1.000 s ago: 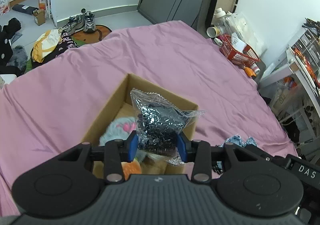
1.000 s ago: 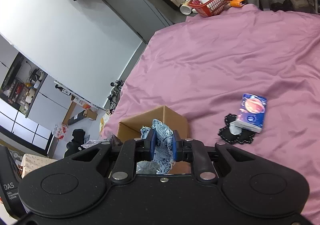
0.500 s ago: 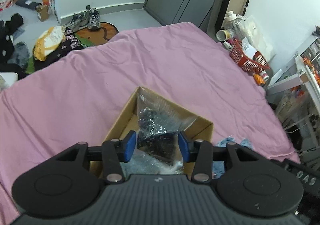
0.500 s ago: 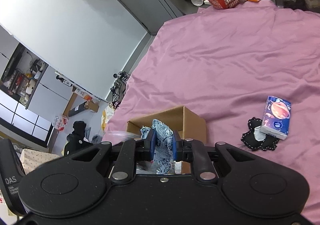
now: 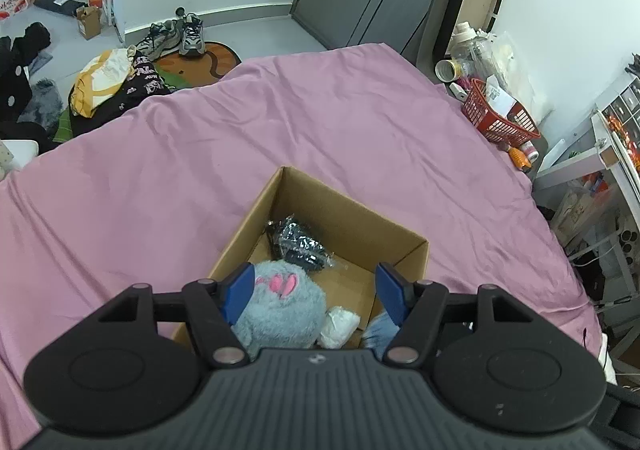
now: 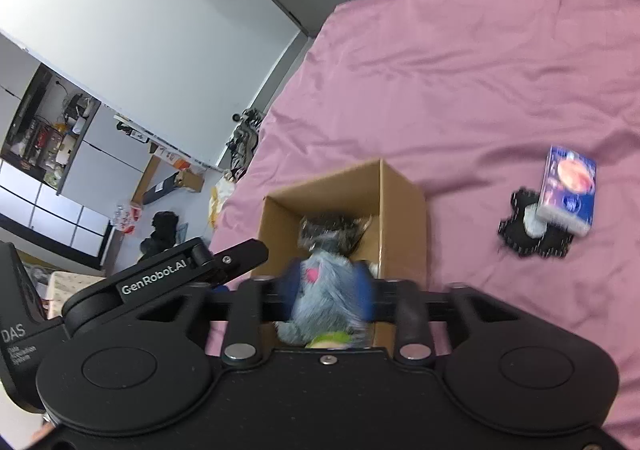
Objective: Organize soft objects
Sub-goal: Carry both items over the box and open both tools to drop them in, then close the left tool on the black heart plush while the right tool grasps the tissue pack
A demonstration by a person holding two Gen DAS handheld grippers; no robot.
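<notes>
Bedroom, pink bedsheet under an open cardboard box. Left gripper spread wide and empty above the box. Right gripper blurred; seems to sit over the box with nothing pinched, though I cannot tell for sure. Best to lift both straight up, clear of the rim. In the box: one crinkly dark bag, one grey plush. Out on the sheet: one blue tissue pack lying on one black lace piece
</notes>
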